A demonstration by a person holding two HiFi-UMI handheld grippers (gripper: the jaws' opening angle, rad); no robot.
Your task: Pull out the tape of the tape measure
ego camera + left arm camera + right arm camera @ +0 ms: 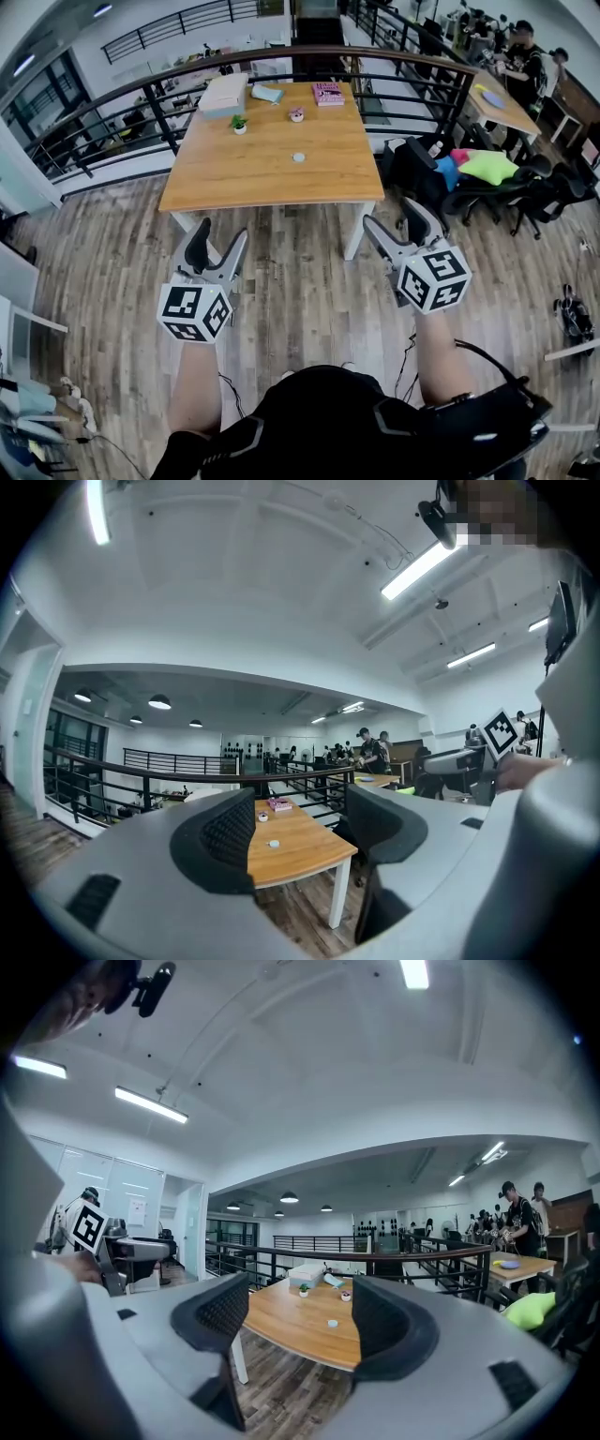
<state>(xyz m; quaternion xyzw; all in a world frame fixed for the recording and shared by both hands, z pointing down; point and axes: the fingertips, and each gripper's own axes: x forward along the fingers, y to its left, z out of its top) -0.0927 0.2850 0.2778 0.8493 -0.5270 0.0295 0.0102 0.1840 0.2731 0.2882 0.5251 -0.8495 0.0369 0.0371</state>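
The tape measure, which I take to be the small pale round thing, lies flat about the middle of the tabletop, a shade toward its right edge, with bare wood all round it. Nothing touches it. It is too small from here to make out where the tape's tab sits, and that is the first worry: a claw coming in on the wrong side would find nothing to pinch.

Along the far edge stand a little potted plant, a second small pot, a pink book, a teal thing and a white box at the far left corner. They are well apart from the tape measure, but a long reach or a shove could send the case sliding up into the pots.

Both claws hang out over the floor, short of the near edge. The left claw has its jaws spread wide with nothing between them, and the right claw is just as wide and just as empty. Both point roughly level at the tabletop.

The case looks low and light, so I would expect a claw closing from above to skate off it or nudge it away. If only one claw grips and pulls the tape, the whole case will likely drag across the wood. One claw needs to pin the case first. A loose pinch on the tab could also let the tape snap back.
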